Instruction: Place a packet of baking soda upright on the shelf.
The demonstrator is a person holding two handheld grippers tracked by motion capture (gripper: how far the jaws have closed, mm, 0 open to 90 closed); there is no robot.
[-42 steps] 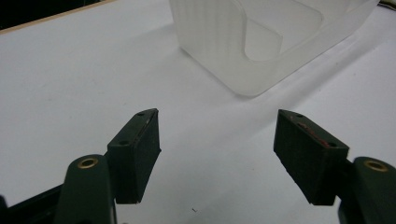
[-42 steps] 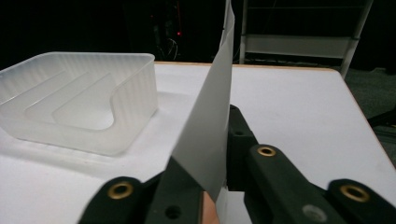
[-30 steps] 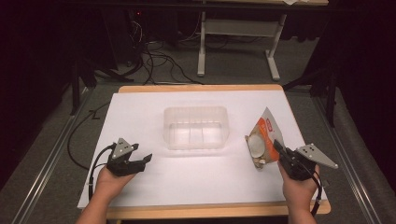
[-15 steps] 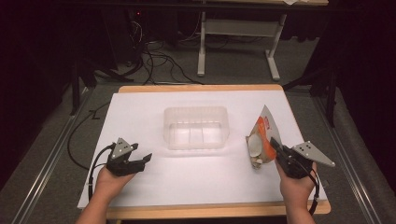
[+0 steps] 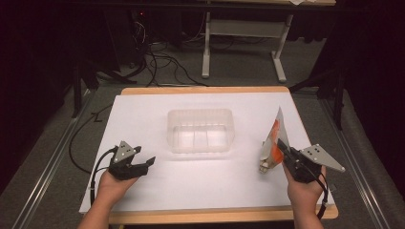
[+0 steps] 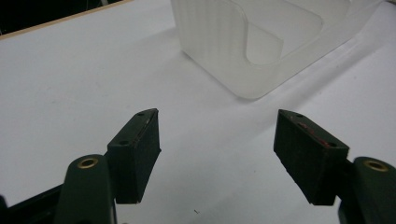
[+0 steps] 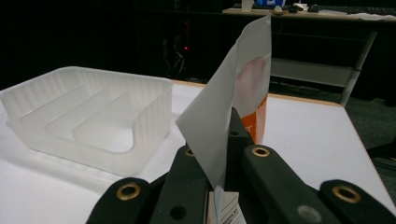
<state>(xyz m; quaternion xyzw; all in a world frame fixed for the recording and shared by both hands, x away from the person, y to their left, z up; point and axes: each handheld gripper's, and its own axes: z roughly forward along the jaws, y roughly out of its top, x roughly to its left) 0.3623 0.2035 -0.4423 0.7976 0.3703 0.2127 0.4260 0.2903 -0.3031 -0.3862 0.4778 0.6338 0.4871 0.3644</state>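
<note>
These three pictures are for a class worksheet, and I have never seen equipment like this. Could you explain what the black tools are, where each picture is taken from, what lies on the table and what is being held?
A person sits at a table covered in white, with a hand-held two-jaw gripper in each hand. The high view looks down from above the person. The other two views come from cameras riding on each gripper, looking along its black jaws. In the middle stands a clear plastic tray with ridges inside, nothing in it. The left gripper rests near the tray with its jaws apart, holding nothing. The right gripper is shut on a white and orange packet, lifting one end off the table.
</note>
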